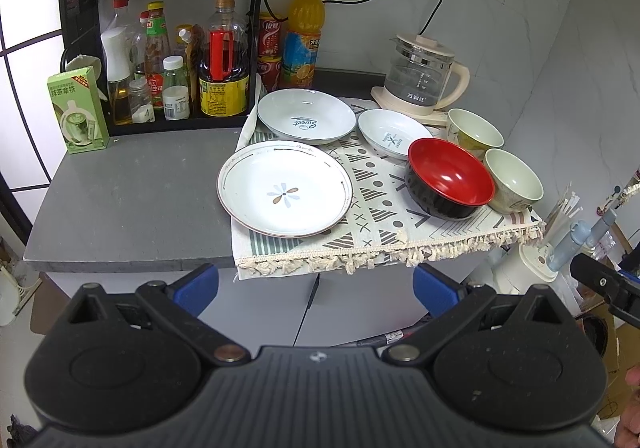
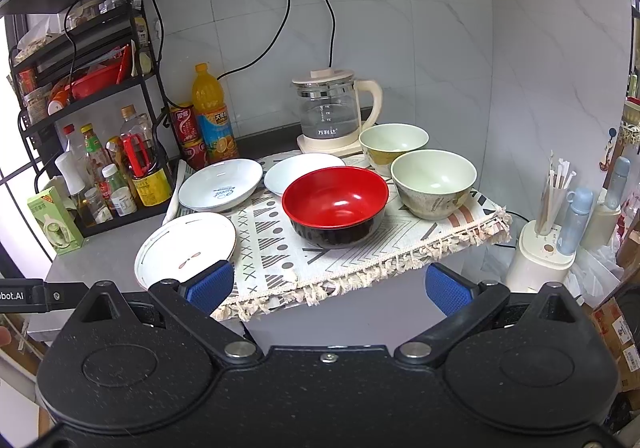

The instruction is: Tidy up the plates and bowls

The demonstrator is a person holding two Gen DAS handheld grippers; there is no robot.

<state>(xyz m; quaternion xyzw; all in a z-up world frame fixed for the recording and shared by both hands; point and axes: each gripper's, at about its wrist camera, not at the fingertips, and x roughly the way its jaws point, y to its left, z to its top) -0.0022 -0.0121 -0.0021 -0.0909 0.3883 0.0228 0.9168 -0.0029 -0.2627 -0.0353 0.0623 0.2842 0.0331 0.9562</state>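
On a patterned cloth [image 1: 372,207] [image 2: 280,248] lie a flower plate [image 1: 285,188] [image 2: 186,248], a "Sweet" plate [image 1: 306,115] [image 2: 220,185], a small white dish [image 1: 394,132] [image 2: 298,171], a red-and-black bowl [image 1: 450,177] [image 2: 335,203] and two pale green bowls, near [image 1: 514,179] [image 2: 434,181] and far [image 1: 474,129] [image 2: 394,141]. My left gripper [image 1: 316,288] is open and empty, in front of the counter edge. My right gripper [image 2: 330,284] is open and empty, in front of the cloth's fringe.
A glass kettle [image 1: 424,77] [image 2: 332,115] stands behind the bowls. A black rack of bottles [image 1: 176,63] [image 2: 100,151], an orange juice bottle [image 1: 302,35] [image 2: 212,115] and a green box [image 1: 78,109] [image 2: 54,219] stand at the left. Grey counter [image 1: 132,203] lies left of the cloth.
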